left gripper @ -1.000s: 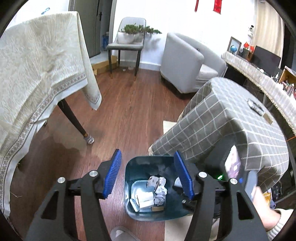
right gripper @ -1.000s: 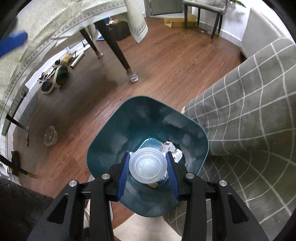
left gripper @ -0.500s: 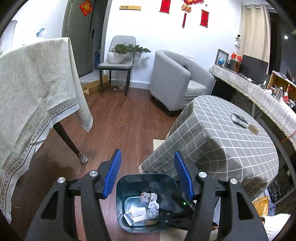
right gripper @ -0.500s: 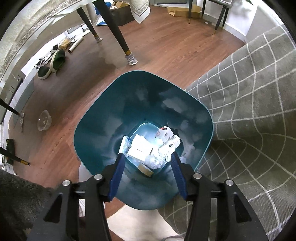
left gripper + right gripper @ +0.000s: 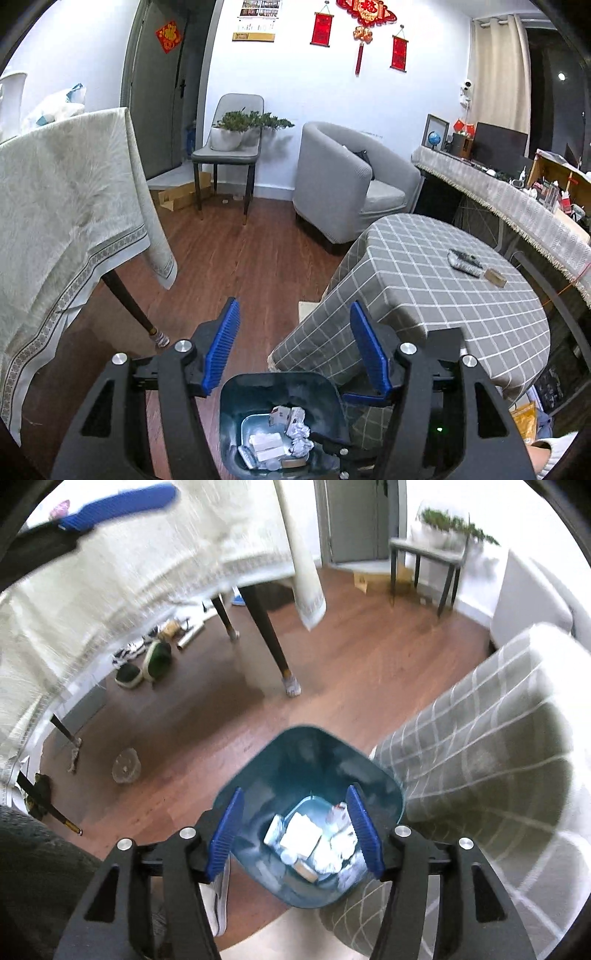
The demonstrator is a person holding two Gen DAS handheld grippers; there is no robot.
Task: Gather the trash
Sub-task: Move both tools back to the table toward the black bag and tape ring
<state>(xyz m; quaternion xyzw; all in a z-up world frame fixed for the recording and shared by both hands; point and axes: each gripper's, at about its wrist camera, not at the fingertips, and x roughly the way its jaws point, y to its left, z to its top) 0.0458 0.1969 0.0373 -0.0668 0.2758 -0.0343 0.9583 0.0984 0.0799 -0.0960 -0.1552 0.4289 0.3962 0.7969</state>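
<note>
Bin loaded, both grippers empty.
I saw the teal bin point(image 5: 258, 805) holding crumpled trash point(image 5: 314, 843) beside the checked tablecloth point(image 5: 424, 295); my right gripper point(image 5: 293, 834) had just been opening, empty; left gripper point(image 5: 295, 350) spread, empty; bare floor point(image 5: 236, 258) ahead.

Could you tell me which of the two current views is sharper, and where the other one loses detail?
Left wrist view: sharp throughout, evenly lit, only fisheye bending. Right wrist view: motion-smeared, worst on the cream tablecloth and checked tablecloth; the trash bin contents are glary and blown out.
</note>
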